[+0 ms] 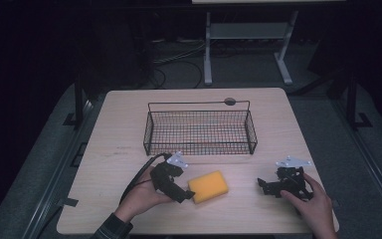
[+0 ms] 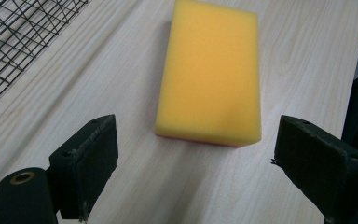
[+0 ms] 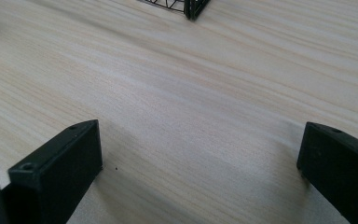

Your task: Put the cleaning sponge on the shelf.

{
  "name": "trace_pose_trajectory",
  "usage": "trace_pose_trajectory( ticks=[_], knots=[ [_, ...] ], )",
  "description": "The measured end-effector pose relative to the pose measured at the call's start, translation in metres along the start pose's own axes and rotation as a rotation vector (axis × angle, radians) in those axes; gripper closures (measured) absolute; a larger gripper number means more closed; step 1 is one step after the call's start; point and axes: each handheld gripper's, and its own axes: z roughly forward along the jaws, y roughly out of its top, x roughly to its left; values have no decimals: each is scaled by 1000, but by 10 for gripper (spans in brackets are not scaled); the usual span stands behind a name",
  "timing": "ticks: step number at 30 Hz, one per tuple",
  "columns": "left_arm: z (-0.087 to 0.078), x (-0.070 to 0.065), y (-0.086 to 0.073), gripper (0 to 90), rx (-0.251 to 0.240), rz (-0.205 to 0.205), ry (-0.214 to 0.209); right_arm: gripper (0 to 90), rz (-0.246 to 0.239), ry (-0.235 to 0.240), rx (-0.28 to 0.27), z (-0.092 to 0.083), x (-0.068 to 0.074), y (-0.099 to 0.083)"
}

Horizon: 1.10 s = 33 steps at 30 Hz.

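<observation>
We note a black wire basket (image 1: pixel 200 131) on the pale wooden table (image 1: pixel 129 124), beyond both grippers; nothing stands between the jaws and the sponge. The yellow sponge (image 2: pixel 210 70), a soft rectangular block with a thin pink underside, lies flat just ahead of the left gripper (image 2: pixel 193 154), whose jaws stand wide and untouching. The right gripper (image 3: pixel 198 158), well apart, holds its jaws wide over bare wood grain.
</observation>
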Motion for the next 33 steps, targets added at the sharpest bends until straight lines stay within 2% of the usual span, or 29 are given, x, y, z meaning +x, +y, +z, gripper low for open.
trace_pose_trajectory(
  ticks=[6,12,15,17,24,33],
  knots=[
    [3,-2,9,134,28,3,6,0,0,0,0,0,0,0],
    [11,-4,18,135,51,10,-12,0,0,1,0,0,0,0],
    [15,-5,23,136,64,19,-10,0,0,1,0,0,0,0],
    [18,-5,29,136,88,43,-6,0,0,1,0,0,0,0],
    [30,-12,42,136,118,61,-7,0,0,1,0,0,0,0],
    [43,-15,49,135,152,83,-11,0,-1,1,0,0,0,0]
  ],
)
